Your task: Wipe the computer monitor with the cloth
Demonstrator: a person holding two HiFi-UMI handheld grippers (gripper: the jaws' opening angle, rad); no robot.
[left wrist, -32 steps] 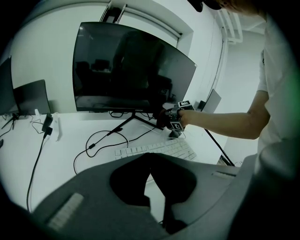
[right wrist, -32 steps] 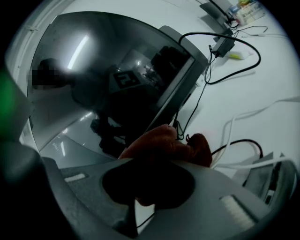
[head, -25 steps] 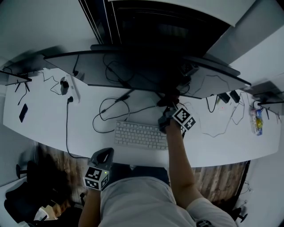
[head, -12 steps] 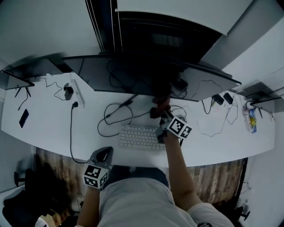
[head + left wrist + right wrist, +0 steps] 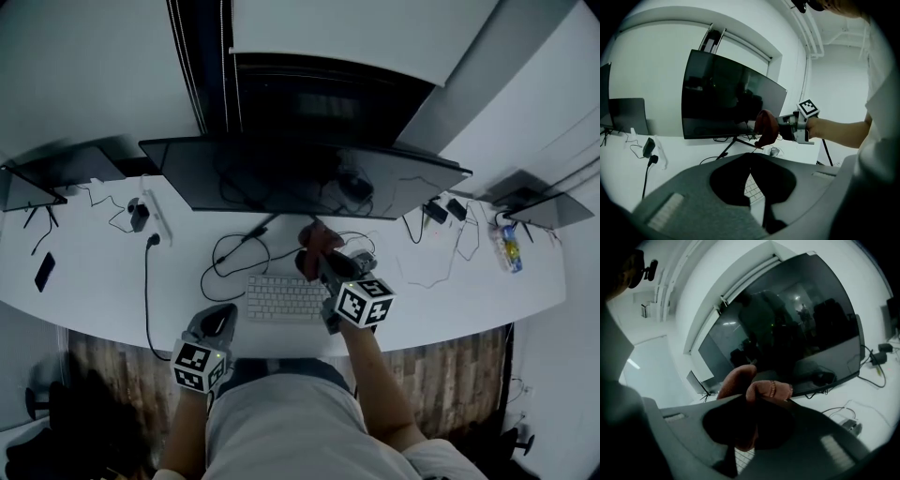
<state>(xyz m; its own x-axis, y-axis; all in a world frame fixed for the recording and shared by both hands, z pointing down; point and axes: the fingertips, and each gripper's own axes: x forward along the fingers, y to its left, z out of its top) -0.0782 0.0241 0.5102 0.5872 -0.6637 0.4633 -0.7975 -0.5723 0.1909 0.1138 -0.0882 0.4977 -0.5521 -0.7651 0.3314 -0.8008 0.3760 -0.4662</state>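
At the near edge of the tabletop [image 5: 94,272], the left claw [image 5: 214,323] hangs low, closed on nothing, seemingly kept clear. Above the keyboard [image 5: 281,298], the right claw [image 5: 321,262] pinches a bunched reddish cloth [image 5: 314,240], held up toward the dark monitor [image 5: 281,178], apparently ready to wipe.

Head view looks steeply down on the bench [image 5: 84,272]; both gripper views face the monitor [image 5: 726,98], the right nearer.

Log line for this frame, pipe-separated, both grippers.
right hand-held gripper: shut on cloth, before monitor, not touching | left hand-held gripper: shut, empty, by desk edge | wipe: not yet started
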